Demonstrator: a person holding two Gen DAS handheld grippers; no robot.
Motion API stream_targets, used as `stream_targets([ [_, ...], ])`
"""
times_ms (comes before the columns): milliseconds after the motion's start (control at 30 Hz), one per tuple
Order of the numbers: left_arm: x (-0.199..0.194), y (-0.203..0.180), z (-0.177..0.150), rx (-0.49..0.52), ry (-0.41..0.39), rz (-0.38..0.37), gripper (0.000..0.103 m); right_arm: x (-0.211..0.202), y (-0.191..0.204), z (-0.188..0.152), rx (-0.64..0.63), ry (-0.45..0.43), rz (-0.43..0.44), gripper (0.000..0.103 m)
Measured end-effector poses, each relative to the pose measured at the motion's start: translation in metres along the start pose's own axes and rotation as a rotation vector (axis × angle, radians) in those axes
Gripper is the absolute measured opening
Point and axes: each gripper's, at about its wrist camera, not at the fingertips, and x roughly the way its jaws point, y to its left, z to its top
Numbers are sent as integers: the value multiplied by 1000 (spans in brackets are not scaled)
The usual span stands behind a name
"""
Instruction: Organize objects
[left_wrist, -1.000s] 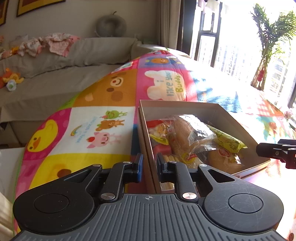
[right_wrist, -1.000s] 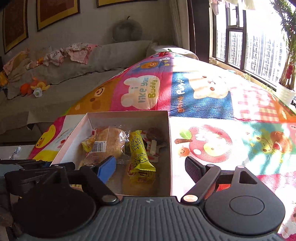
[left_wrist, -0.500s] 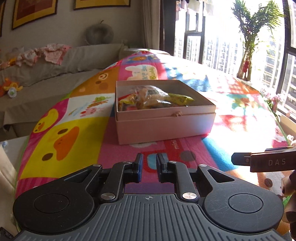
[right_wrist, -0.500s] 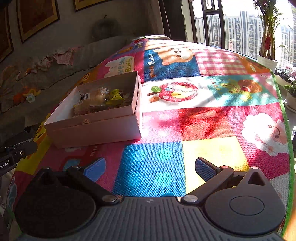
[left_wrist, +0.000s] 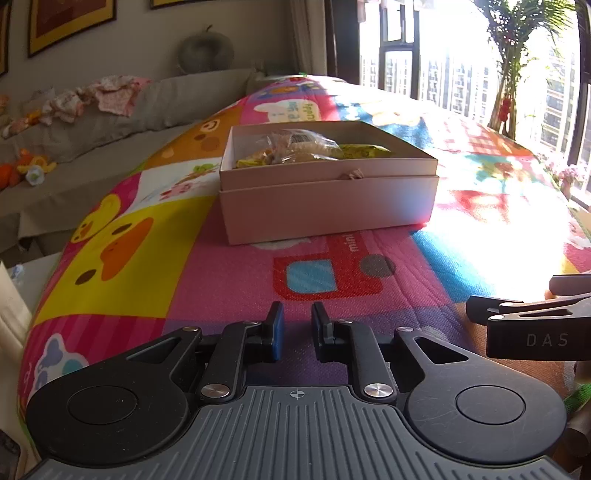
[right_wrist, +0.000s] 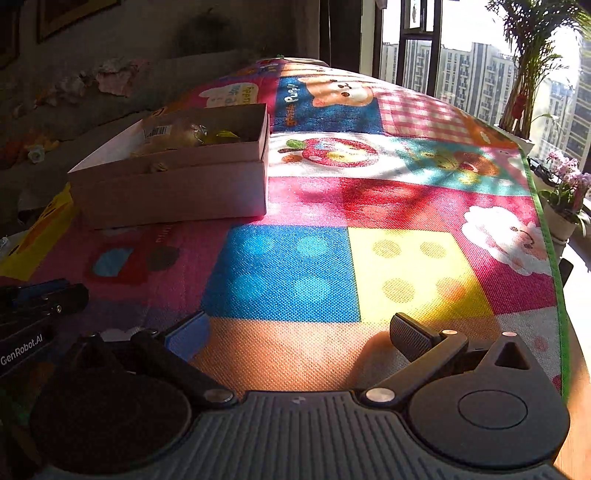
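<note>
My left gripper (left_wrist: 297, 332) sits low over the play mat (left_wrist: 221, 288), its blue-padded fingers nearly together with only a narrow gap and nothing between them. My right gripper (right_wrist: 299, 338) hovers beside it, jaws spread as wide as they go and empty, bare mat showing between the pads. Both point down at the near edge of the mat, well short of anything to pick up, which I read as a resting pose: the loose items look already gathered. Ahead of the left gripper, a little to its right, and ahead and to the left of the right one, stands the pink cardboard box (left_wrist: 328, 206), its tray nested in a slightly larger base so the walls step. Inside lie wrapped snacks (left_wrist: 299, 149): a clear bag with a barcode sticker and a yellow packet, piled loosely, their print too small to read. Collecting them in one open box keeps the mat free around it. Readable writing is sparse: "DAS" on the side of the right gripper as seen from the left camera, "GenRobot.AI" on the left gripper as seen from the right camera, "Puppy" on a blue mat panel beyond the box, and "mini" on the red bus panel just in front of it. Farther off to the left is a grey sofa (left_wrist: 110, 125) with clothes on it.
</note>
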Motion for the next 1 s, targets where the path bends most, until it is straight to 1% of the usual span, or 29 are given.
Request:
stream_targets([
  [433, 0, -7, -4, 19, -27, 47, 18, 0, -5, -1, 10, -15, 25, 103],
  [1000, 1, -9, -5, 26, -42, 54, 18, -1, -6, 0, 12, -16, 29, 103],
])
